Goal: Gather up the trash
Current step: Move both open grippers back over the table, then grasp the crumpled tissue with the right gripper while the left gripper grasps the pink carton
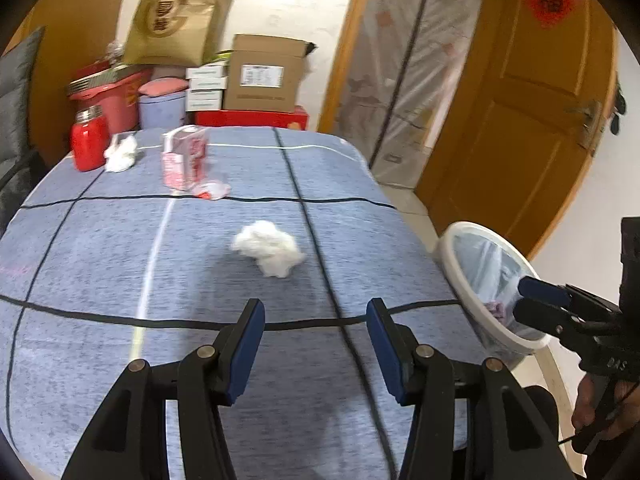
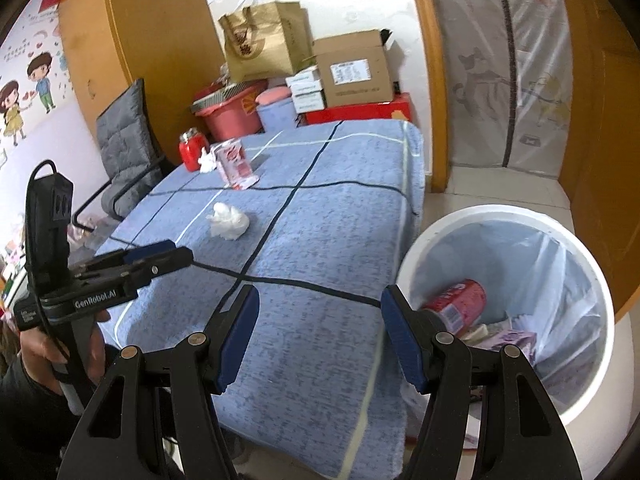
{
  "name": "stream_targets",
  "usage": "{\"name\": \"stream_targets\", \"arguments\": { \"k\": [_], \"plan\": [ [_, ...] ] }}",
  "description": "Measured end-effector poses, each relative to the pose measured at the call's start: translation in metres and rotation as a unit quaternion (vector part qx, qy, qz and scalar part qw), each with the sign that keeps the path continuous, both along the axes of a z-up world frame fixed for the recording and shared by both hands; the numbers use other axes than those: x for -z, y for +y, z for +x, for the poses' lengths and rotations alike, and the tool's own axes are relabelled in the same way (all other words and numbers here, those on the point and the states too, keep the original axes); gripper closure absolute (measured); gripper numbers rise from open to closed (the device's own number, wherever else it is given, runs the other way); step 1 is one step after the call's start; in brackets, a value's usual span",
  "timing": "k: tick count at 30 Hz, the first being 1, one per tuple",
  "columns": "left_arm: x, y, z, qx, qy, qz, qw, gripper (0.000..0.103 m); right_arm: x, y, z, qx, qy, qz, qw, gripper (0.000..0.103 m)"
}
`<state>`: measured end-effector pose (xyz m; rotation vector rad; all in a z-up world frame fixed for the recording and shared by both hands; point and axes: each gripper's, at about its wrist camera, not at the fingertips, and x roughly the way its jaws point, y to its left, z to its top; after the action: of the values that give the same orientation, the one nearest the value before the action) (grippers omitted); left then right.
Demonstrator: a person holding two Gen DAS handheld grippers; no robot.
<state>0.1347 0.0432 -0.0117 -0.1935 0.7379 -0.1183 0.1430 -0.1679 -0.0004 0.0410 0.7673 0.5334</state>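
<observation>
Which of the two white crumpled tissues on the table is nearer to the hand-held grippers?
The crumpled tissue alone in the middle of the table is nearer. The other tissue lies at the far end beside the red jar.

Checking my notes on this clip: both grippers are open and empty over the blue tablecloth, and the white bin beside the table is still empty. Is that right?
Not quite. The white bin is not empty: the right wrist view shows a red can and paper scraps lying in its liner. The rest stands: the left gripper and right gripper are both open and empty over the blue tablecloth.
</observation>
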Motion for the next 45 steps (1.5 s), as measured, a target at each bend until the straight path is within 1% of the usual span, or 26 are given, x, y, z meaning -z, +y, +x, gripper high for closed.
{"name": "stream_targets", "arguments": {
  "k": [5,10,17,21,28,38,39,40,41,42,44,45],
  "plan": [
    [0.002,0.017,0.0,-0.017,0.001,-0.005,0.9998,0.05,0.001,0.018,0.003,-0.027,0.0,-0.003,1.0,0.039],
    [0.002,0.028,0.0,-0.024,-0.001,-0.001,0.9997,0.05,0.001,0.037,0.009,-0.05,-0.001,-0.007,0.999,0.039],
    [-0.001,0.053,0.007,-0.036,-0.003,-0.008,0.9993,0.05,0.003,0.07,0.021,-0.082,0.004,-0.014,0.996,0.039],
    [-0.004,0.069,0.015,-0.041,-0.005,-0.002,0.9991,0.05,0.007,0.089,0.032,-0.096,0.007,-0.02,0.995,0.039],
    [-0.006,0.091,0.024,-0.044,-0.004,-0.001,0.999,0.05,0.014,0.126,0.058,-0.126,0.001,-0.037,0.991,0.039],
    [-0.008,0.114,0.039,-0.042,0.0,0.008,0.9991,0.05,0.033,0.168,0.096,-0.142,0.017,-0.055,0.988,0.04],
    [-0.008,0.115,0.041,-0.041,0.0,0.008,0.9991,0.05,0.036,0.171,0.1,-0.143,0.021,-0.056,0.988,0.043],
    [-0.008,0.117,0.044,-0.041,0.0,0.007,0.9991,0.05,0.039,0.175,0.104,-0.146,0.026,-0.056,0.987,0.054],
    [-0.008,0.118,0.046,-0.041,0.0,0.006,0.9991,0.05,0.042,0.177,0.106,-0.148,0.031,-0.058,0.987,0.06],
    [-0.008,0.119,0.048,-0.041,0.001,0.006,0.9992,0.05,0.044,0.179,0.108,-0.149,0.035,-0.061,0.986,0.063],
    [-0.008,0.12,0.054,-0.039,0.0,0.006,0.9992,0.05,0.049,0.182,0.11,-0.148,0.04,-0.064,0.986,0.074],
    [-0.008,0.12,0.057,-0.038,0.0,0.005,0.9993,0.05,0.05,0.182,0.111,-0.147,0.04,-0.063,0.986,0.076]
  ]
}}
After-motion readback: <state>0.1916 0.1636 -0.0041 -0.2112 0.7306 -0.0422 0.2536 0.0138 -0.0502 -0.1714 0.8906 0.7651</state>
